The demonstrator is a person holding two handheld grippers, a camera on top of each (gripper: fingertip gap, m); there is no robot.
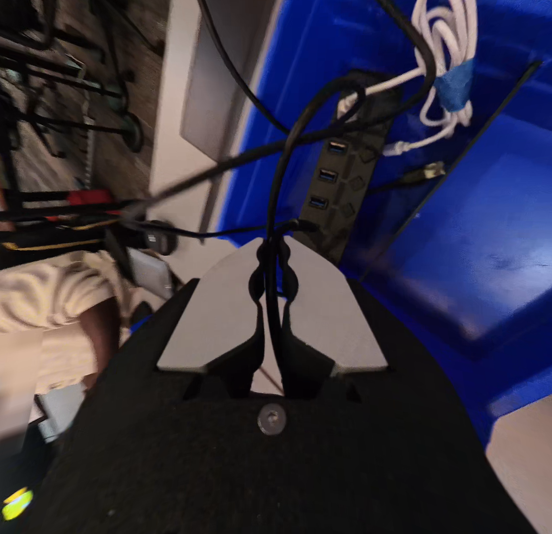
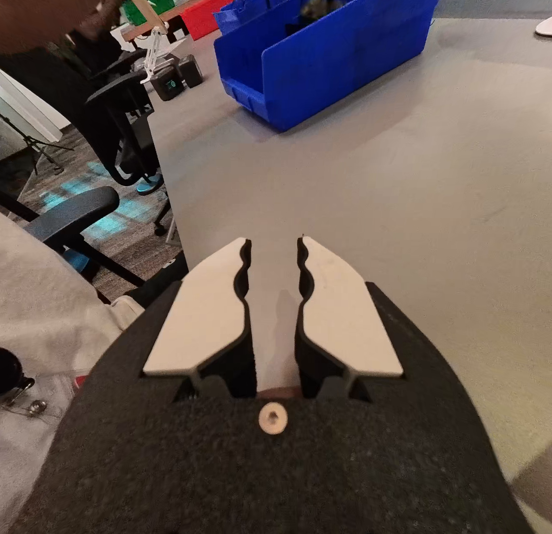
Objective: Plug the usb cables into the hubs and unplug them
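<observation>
Three blue ports [image 1: 328,175] seemingly empty on black hub [image 1: 343,190].

A blue plastic bin [image 2: 325,62] stands on the grey tabletop [image 2: 388,205], toward its far end in the right wrist view. Beyond the table edge, black office chairs [image 2: 86,208] stand on a patterned carpet [image 2: 119,220]. A black box with a small lit display [image 2: 170,84] sits past the table's far left corner. A red container [image 2: 206,14] and a green container [image 2: 149,4] sit on a wooden-edged table in the background.
</observation>
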